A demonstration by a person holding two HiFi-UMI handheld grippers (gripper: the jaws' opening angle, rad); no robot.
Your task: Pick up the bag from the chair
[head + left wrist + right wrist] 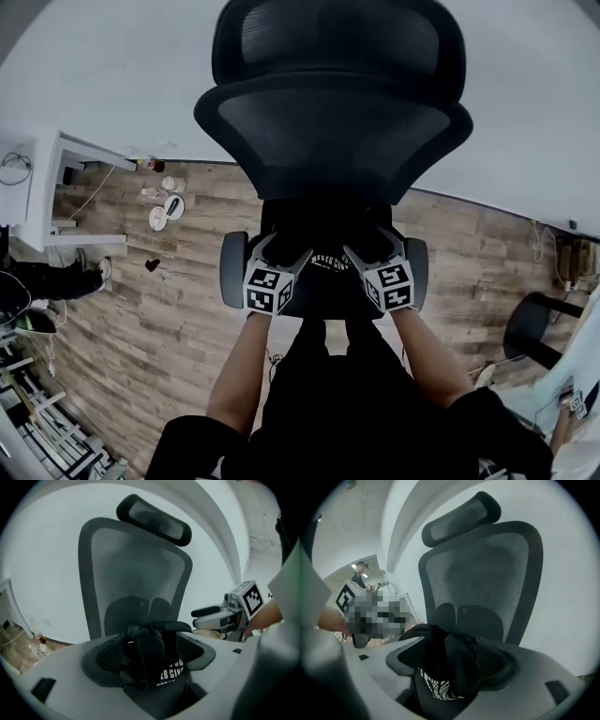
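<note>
A black bag [328, 265] with white print lies on the seat of a black mesh office chair [333, 122]. In the head view both grippers reach into it from the front. My left gripper [286, 248] is shut on bunched black fabric of the bag [150, 648], which fills the gap between its jaws [150, 660]. My right gripper [364, 249] is likewise shut on a fold of the bag [450, 663], white print showing below. The right gripper [206, 616] also shows at the right of the left gripper view. The seat is mostly hidden.
The chair's armrests [232, 270] [417, 267] flank my grippers. A white desk [47, 187] and small items on the wood floor [164, 202] lie at the left. Another dark chair [534, 323] stands at the right. A person [358, 578] stands far off.
</note>
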